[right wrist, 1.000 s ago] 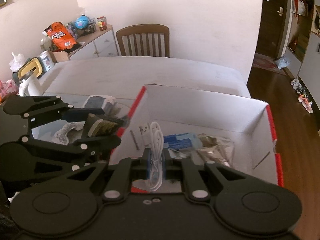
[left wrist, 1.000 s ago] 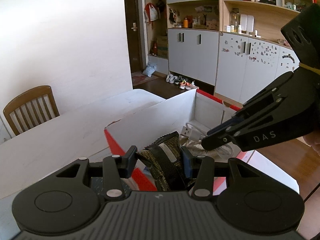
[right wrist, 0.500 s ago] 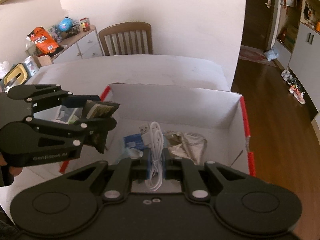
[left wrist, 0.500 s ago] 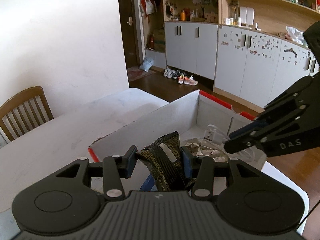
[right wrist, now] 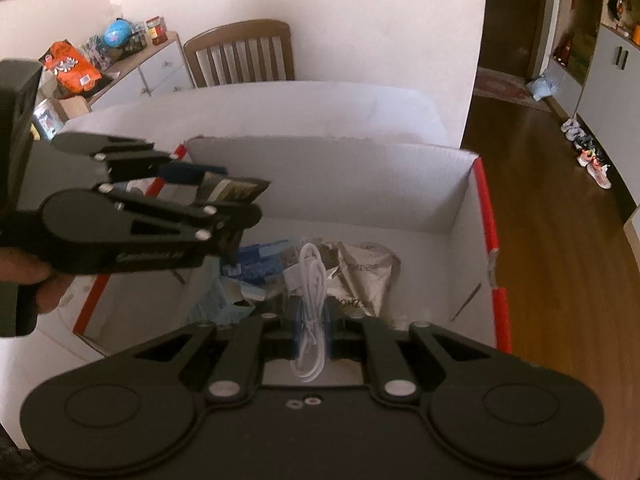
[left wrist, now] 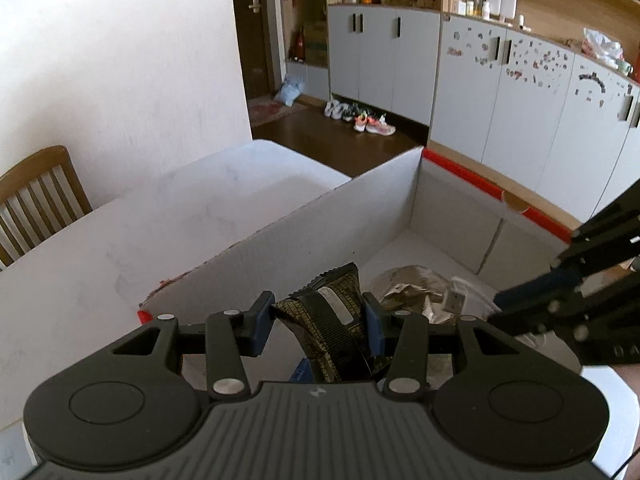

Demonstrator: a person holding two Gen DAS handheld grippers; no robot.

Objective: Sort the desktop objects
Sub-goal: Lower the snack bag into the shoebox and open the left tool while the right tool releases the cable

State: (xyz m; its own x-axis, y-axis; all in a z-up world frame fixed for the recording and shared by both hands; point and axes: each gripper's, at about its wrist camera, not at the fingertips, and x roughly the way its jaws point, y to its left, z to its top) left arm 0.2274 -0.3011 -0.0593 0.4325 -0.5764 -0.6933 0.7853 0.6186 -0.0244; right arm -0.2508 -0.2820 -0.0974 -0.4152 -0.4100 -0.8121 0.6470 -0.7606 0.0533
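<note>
White tabletop (left wrist: 120, 240) carries an open white carton (right wrist: 320, 184) with red edges. Already deposited inside: a silver foil pouch (right wrist: 368, 268) and blue packets (right wrist: 256, 260). Outstanding, in my judgement, are two releases. My left gripper (left wrist: 318, 322) is clenched on a dark gold-printed sachet (left wrist: 332, 328), crumpled, held over the carton's near corner. My right gripper (right wrist: 312, 326) is clamped on a coiled white USB cable (right wrist: 308, 280), its plug upward, above the carton's contents.
</note>
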